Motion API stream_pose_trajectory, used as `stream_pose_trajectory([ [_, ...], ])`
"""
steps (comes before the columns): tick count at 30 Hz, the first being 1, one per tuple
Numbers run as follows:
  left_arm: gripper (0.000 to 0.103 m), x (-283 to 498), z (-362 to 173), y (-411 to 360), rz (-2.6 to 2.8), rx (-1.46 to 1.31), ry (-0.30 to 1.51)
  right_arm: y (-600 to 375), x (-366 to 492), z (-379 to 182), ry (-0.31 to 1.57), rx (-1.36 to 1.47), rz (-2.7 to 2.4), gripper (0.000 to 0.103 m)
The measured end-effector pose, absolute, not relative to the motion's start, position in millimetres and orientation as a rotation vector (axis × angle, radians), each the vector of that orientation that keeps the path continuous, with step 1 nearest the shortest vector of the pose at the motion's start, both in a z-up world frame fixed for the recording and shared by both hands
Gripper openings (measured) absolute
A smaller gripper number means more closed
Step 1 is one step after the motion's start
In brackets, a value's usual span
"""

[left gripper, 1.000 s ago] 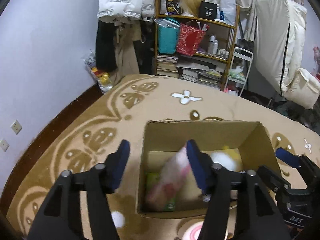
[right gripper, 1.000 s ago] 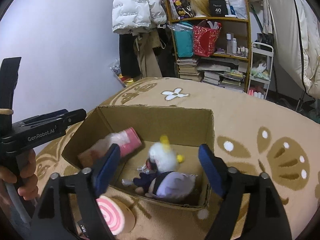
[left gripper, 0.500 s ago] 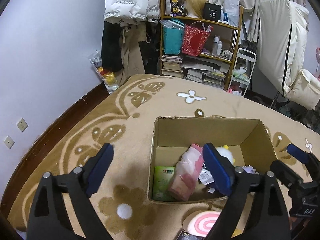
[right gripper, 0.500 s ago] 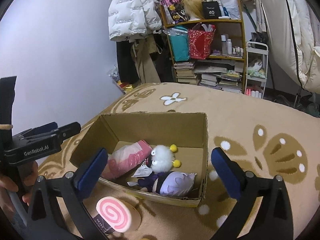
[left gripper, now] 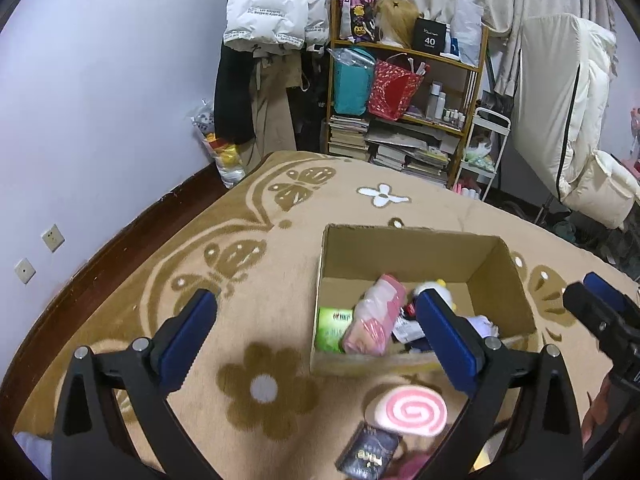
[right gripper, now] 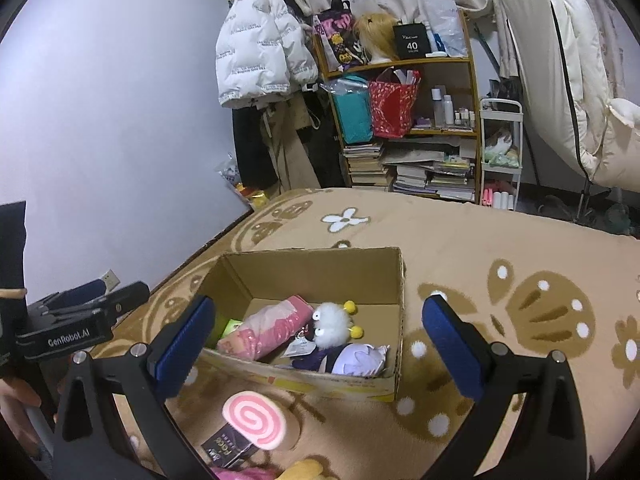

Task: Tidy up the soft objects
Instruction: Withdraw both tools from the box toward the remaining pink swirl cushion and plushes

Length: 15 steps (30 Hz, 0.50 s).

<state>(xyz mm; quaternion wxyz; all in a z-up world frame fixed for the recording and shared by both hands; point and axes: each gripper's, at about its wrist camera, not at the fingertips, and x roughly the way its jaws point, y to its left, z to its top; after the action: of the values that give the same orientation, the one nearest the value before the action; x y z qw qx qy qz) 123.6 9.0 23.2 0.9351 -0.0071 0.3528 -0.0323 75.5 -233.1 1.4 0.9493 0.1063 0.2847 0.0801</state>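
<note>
An open cardboard box [left gripper: 404, 245] [right gripper: 320, 268] stands on the tan carpet. Inside lie a pink soft roll in clear wrap [left gripper: 374, 318] [right gripper: 266, 326], a green pack [left gripper: 334, 328], a white fluffy toy with yellow feet [right gripper: 334, 322] and a purple plush [right gripper: 356, 360]. A pink swirl cushion [left gripper: 408, 410] [right gripper: 254, 420] lies in front of the box. My left gripper [left gripper: 316, 332] is open and empty, above the box's near left side. My right gripper [right gripper: 318, 338] is open and empty over the box's front.
A dark card pack [left gripper: 368, 454] [right gripper: 230, 448] and pink and yellow soft things [right gripper: 296, 472] lie near the swirl cushion. A cluttered shelf [left gripper: 404, 100] with books and hanging coats [left gripper: 272, 12] stand at the back wall. White bedding [left gripper: 568, 120] is at the right.
The pink roll left my left gripper and dropped into the box. Both grippers opened wider and pulled up and back from the box.
</note>
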Motion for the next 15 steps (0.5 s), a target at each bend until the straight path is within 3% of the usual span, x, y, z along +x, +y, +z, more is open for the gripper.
stream_pose_trajectory([
  [15, 0.103, 54.7, 27.1, 11.9, -0.110, -0.013, 0.743, -222.7, 20.9, 4.9, 0.632, 0.221, 0.183, 0.103],
])
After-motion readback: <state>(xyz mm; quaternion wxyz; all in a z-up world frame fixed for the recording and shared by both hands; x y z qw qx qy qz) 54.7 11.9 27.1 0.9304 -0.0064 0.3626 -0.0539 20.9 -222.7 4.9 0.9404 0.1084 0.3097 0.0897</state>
